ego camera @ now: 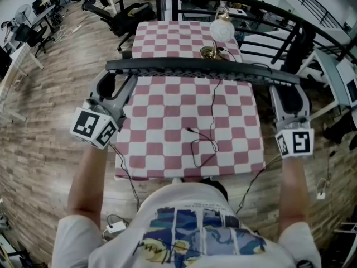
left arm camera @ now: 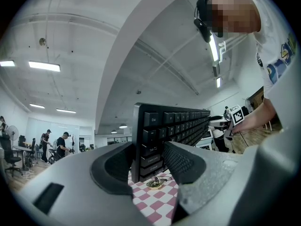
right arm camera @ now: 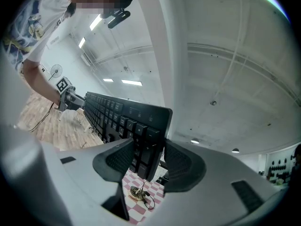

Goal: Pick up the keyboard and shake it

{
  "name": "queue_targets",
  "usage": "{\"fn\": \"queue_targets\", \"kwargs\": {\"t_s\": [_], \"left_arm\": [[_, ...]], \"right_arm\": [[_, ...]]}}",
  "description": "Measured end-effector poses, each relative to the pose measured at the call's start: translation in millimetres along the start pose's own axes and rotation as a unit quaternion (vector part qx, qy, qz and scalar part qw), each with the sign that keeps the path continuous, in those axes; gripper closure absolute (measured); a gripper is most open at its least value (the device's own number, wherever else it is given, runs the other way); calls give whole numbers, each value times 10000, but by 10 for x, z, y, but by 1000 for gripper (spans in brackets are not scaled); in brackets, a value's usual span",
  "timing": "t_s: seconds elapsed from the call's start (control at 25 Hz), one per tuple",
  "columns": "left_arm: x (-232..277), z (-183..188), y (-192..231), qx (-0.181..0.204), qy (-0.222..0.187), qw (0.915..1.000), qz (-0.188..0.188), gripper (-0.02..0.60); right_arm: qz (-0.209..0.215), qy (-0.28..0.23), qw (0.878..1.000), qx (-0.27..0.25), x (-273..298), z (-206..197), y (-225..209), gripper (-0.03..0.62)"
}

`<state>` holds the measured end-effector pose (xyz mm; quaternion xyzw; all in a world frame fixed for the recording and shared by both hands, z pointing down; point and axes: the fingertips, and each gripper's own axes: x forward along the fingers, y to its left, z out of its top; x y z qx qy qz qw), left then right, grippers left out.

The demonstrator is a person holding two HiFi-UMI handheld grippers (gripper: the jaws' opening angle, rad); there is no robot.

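The lifting looks done. Across the upper middle of the frame, the keyboard [ego camera: 201, 68] hangs on its edge above the checked table [ego camera: 167, 113]. At left, the left gripper [ego camera: 115, 81] has its jaws closed on one end. At right, the right gripper [ego camera: 288, 87] clamps the other end. Both forearms reach forward. I judge the shaking remains.

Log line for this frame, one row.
keyboard: held above table | left gripper: shut on Esc end | right gripper: shut on other end
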<state>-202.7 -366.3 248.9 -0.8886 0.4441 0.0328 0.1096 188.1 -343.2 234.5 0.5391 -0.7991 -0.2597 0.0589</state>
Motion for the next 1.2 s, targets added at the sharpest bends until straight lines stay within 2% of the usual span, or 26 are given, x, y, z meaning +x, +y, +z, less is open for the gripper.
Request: {"fn": "queue_targets", "kwargs": {"t_s": [1.2], "left_arm": [[-87, -19, -49, 7, 50, 10000, -28, 388]], "right_arm": [[-26, 99, 9999, 45, -73, -8, 62, 399]]}}
